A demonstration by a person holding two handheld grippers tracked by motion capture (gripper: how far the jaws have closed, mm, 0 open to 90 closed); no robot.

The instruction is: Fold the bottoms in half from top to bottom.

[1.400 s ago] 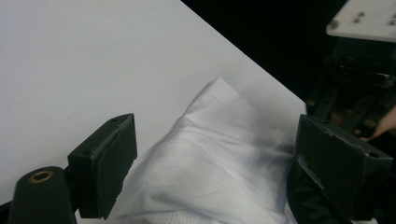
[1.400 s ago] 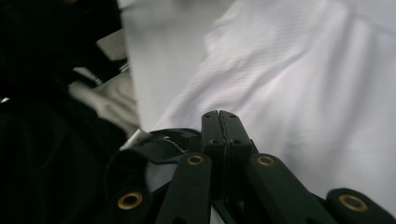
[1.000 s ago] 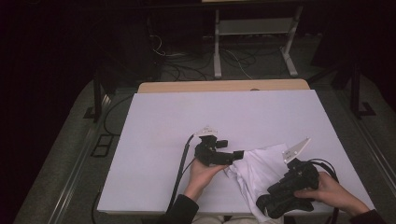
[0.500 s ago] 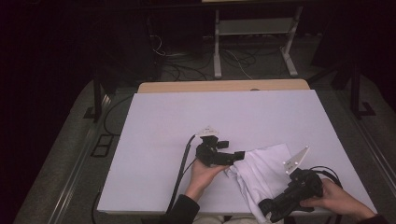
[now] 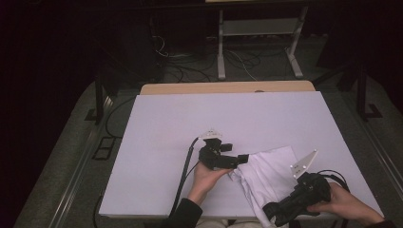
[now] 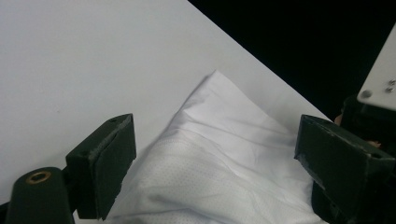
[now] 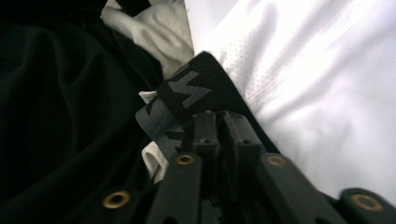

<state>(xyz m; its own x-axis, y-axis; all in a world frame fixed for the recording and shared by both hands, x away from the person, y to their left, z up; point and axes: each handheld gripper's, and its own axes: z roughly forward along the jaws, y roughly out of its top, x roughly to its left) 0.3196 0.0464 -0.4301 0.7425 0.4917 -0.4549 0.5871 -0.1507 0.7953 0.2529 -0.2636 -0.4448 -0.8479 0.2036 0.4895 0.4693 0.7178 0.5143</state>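
A white mesh garment (image 5: 268,173) with a black patterned waistband (image 7: 187,91) lies crumpled at the near right of the white table (image 5: 214,118). My left gripper (image 5: 241,159) rests at the garment's left edge. In the left gripper view its jaws stand wide open (image 6: 215,128) on either side of the white fabric (image 6: 219,158) and do not press it. My right gripper (image 5: 271,211) sits at the table's near edge, pointing near-left. Its jaws (image 7: 218,116) have just been opening slightly but still pinch the waistband at their tips.
Dark clothing of the person (image 7: 60,116) lies just past the table's near edge. A wooden strip (image 5: 228,88) borders the table's far side. Cables (image 5: 190,71) and a metal stand (image 5: 256,33) are on the floor beyond. Each gripper trails a black cable (image 5: 185,171).
My right gripper has slid a little toward the near edge of the table, taking the garment's near end with it. The left gripper has stayed in place.
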